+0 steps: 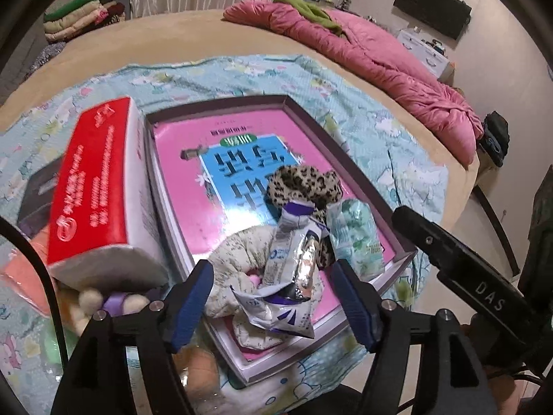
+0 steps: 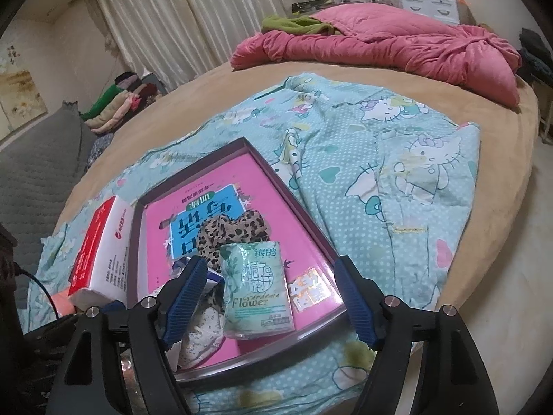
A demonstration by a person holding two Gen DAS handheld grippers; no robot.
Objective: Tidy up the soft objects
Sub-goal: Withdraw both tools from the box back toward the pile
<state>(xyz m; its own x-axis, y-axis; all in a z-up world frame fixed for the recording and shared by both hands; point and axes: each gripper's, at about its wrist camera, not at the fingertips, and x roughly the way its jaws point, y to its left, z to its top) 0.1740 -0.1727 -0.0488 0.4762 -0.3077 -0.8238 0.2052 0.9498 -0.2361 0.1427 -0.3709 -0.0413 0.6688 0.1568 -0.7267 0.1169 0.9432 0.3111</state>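
A shallow box lid with a pink printed bottom (image 1: 242,131) (image 2: 242,186) lies on a blue cartoon sheet. In it lie a leopard-print scrunchie (image 1: 304,181) (image 2: 238,228), a green tissue pack (image 1: 356,238) (image 2: 255,290), a crumpled foil wrapper (image 1: 287,276) and a floral cloth piece (image 1: 235,252) (image 2: 204,332). My left gripper (image 1: 273,306) is open just above the wrapper and cloth. My right gripper (image 2: 269,299) is open with the tissue pack between its fingers.
A red and white tissue box (image 1: 103,186) (image 2: 100,252) stands left of the lid, with felt balls (image 1: 90,299) below it. A pink quilt (image 1: 363,55) (image 2: 397,45) lies far on the tan bed. Folded clothes (image 1: 86,14) are stacked at far left.
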